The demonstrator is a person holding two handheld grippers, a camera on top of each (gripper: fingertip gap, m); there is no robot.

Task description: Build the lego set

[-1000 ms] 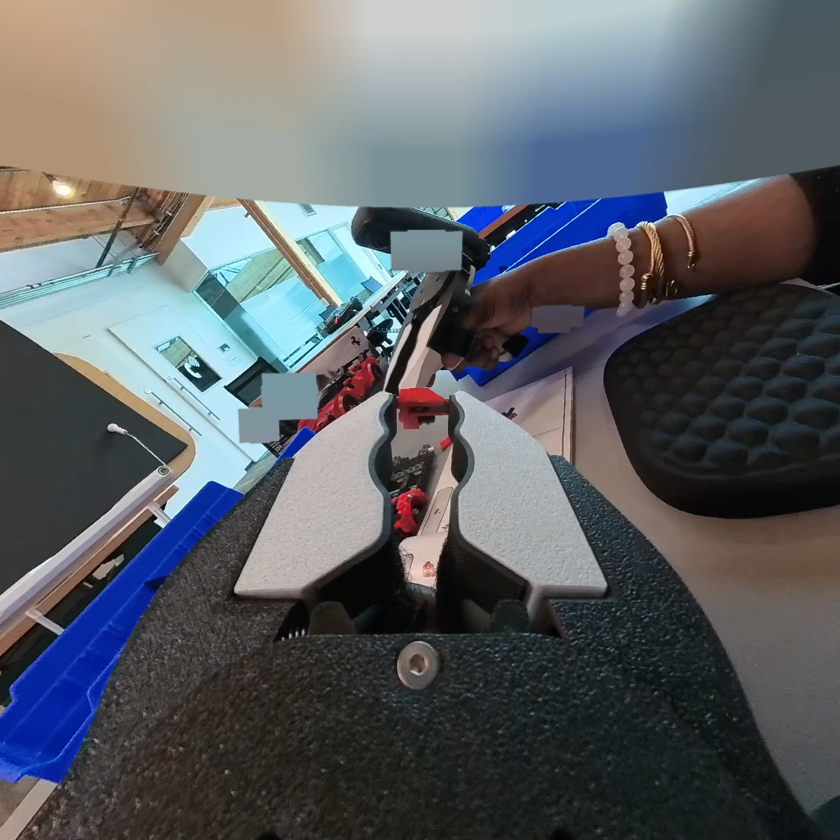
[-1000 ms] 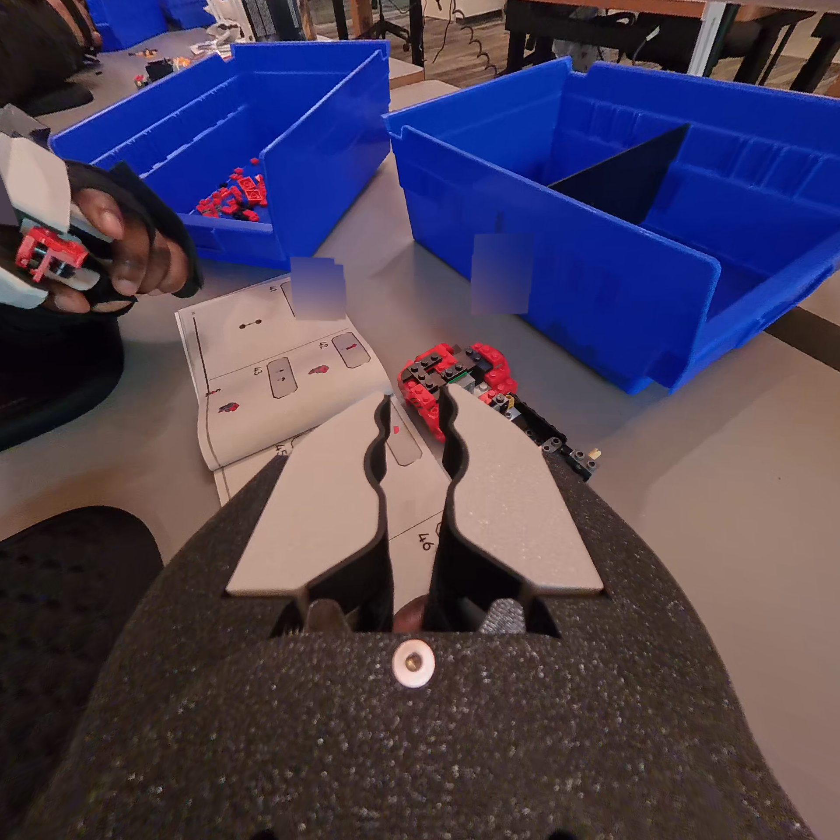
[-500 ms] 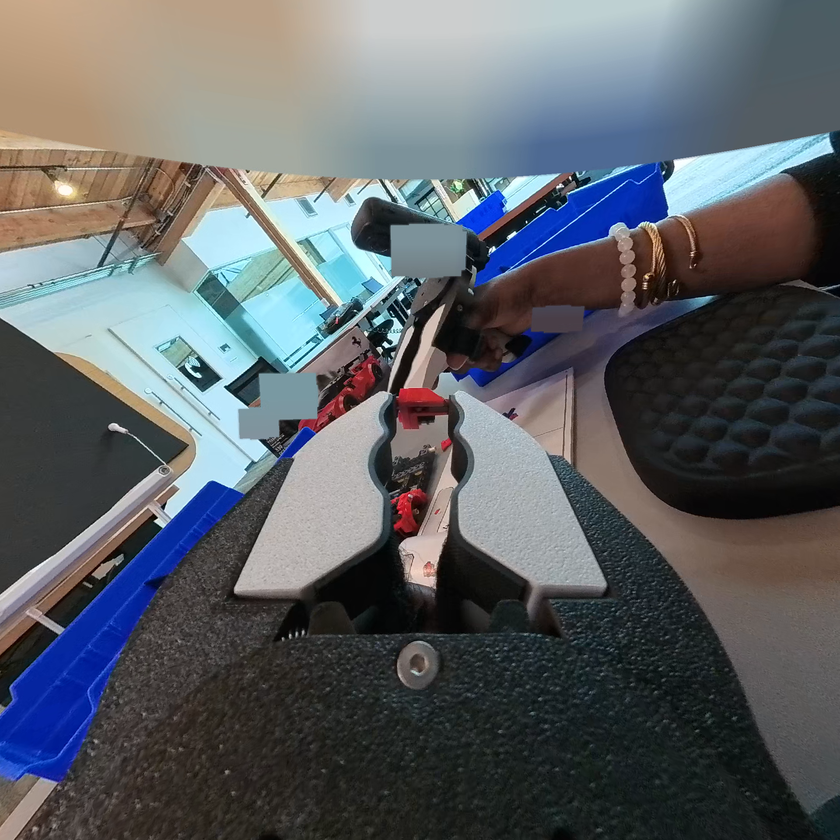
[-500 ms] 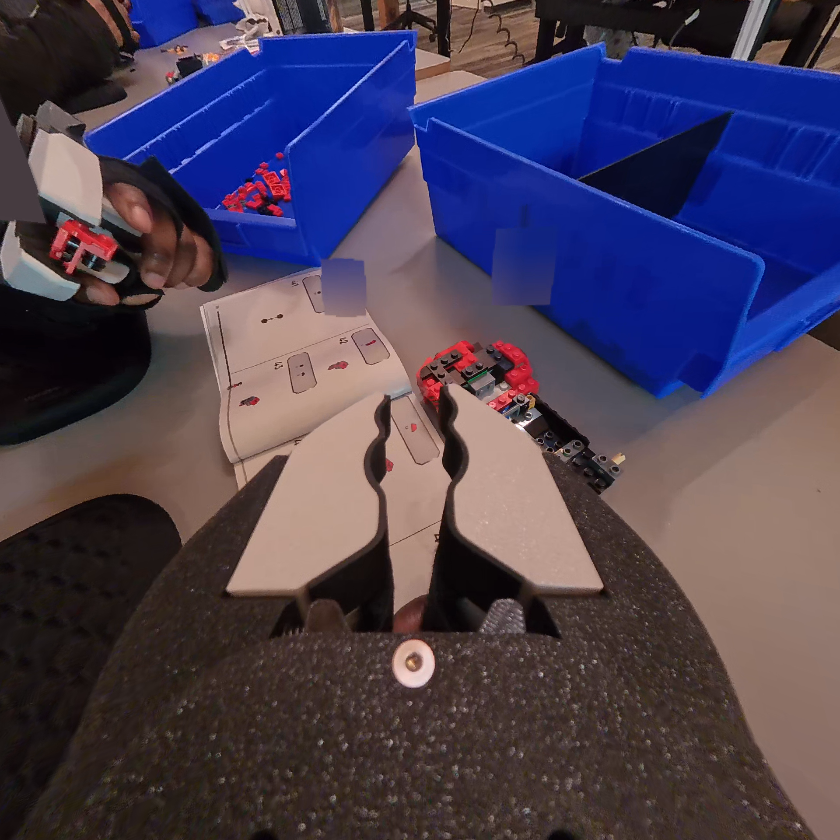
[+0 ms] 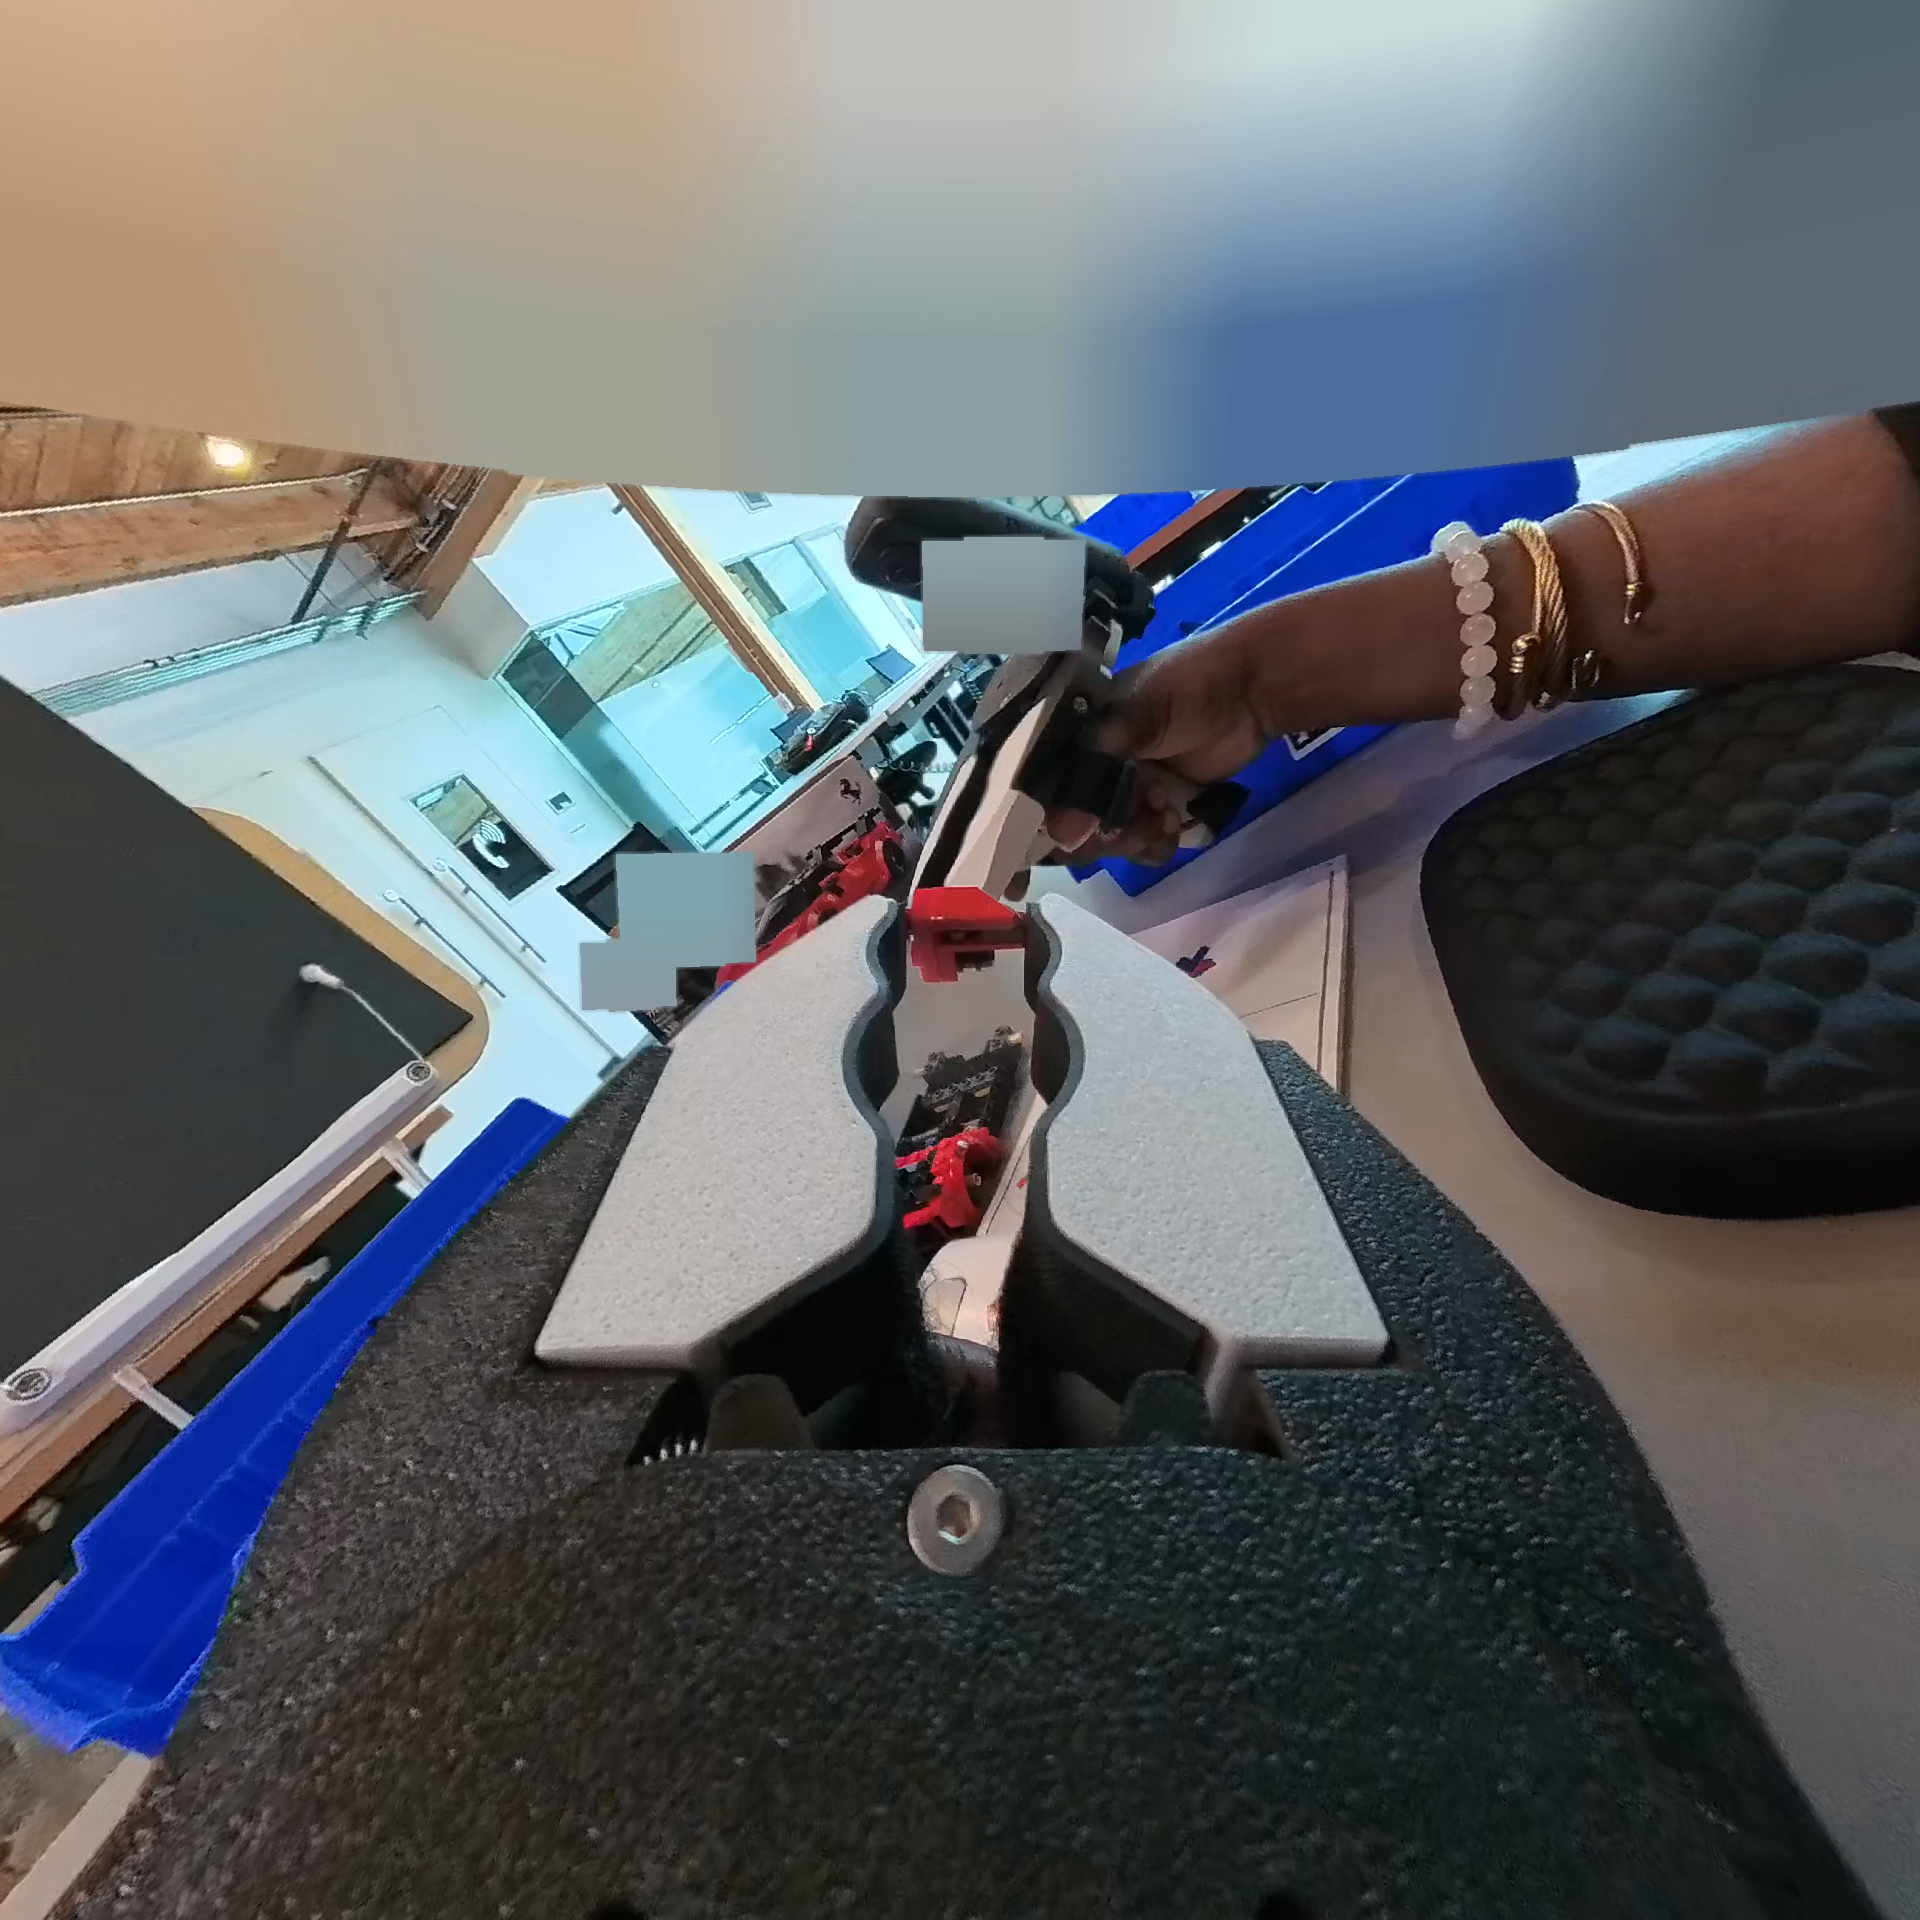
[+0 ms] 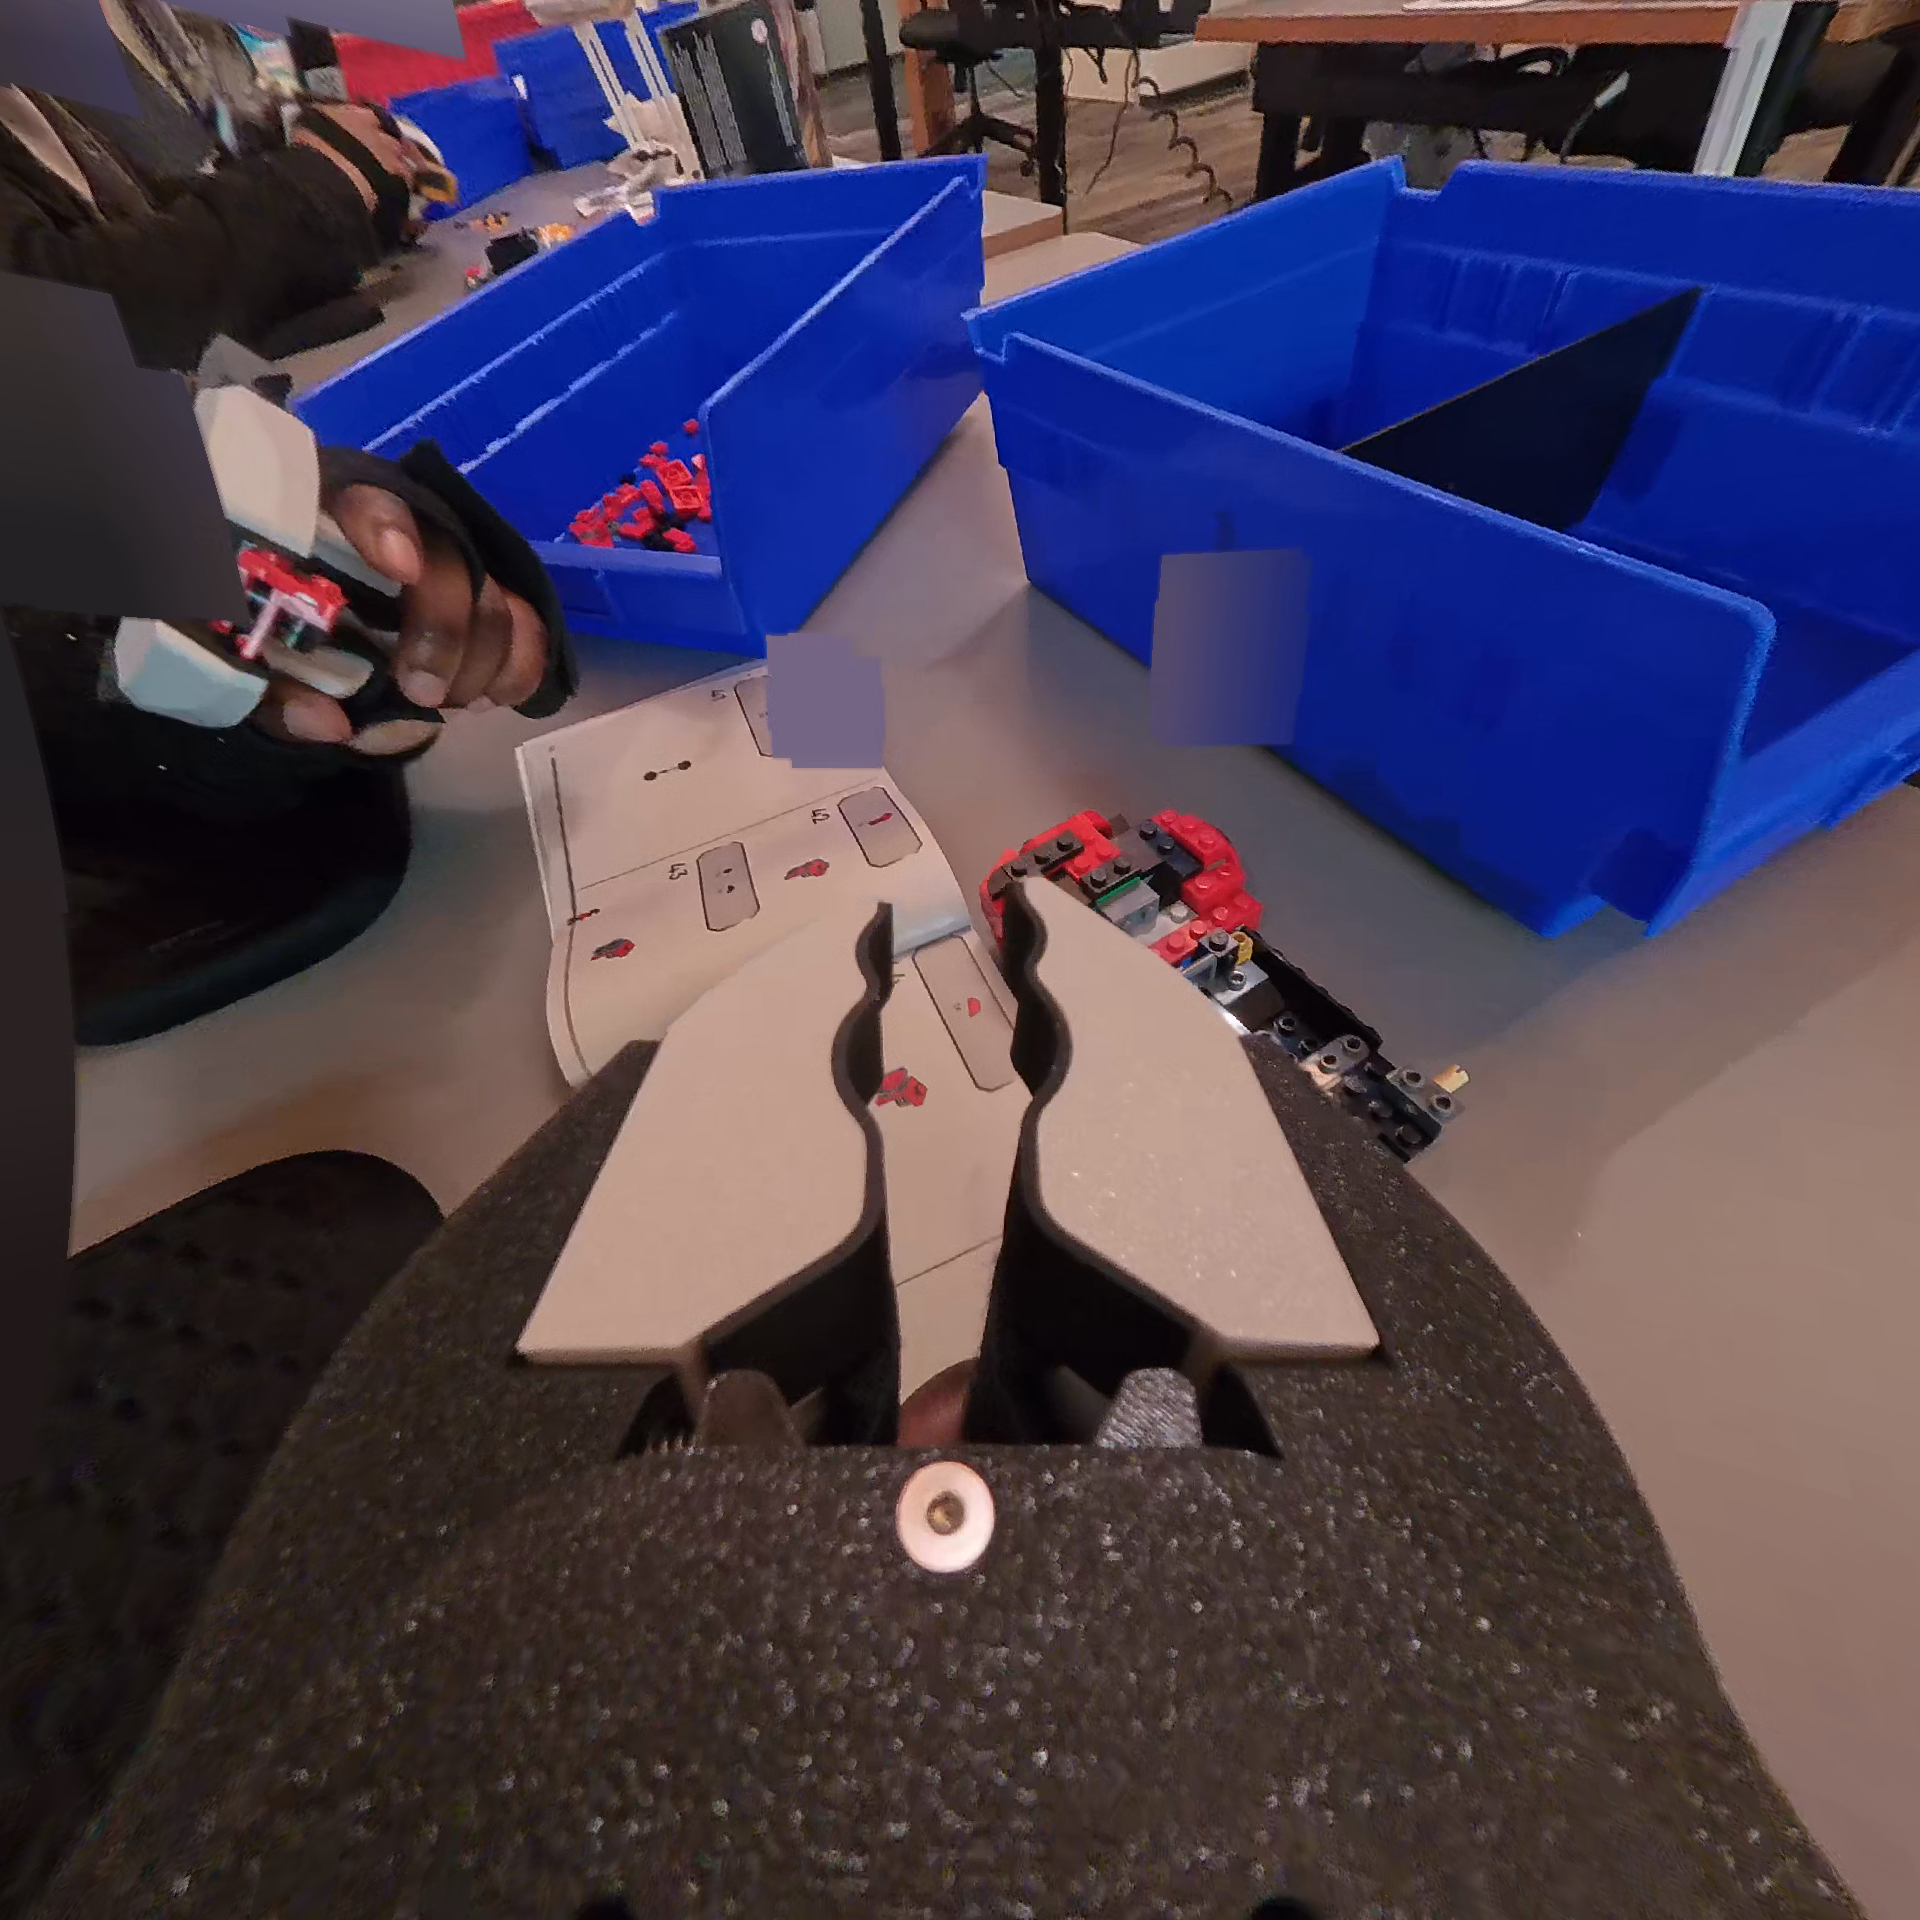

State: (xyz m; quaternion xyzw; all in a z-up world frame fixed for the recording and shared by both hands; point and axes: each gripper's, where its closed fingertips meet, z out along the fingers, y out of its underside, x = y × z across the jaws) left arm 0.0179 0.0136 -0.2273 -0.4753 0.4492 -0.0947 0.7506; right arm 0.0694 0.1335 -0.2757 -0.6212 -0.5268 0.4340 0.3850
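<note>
A small red lego piece, light, stiff and easily dropped, is pinched at the left gripper tips. The right gripper, slightly parted and empty, hangs above the booklet, beside the half-built car.

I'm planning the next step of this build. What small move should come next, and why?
Probably bring the left gripper down toward the half-built car. It is shut on a small red piece, held above the table, while the right gripper is open and holds nothing, over the manual beside the car. Where the piece fits, I cannot tell.
</note>
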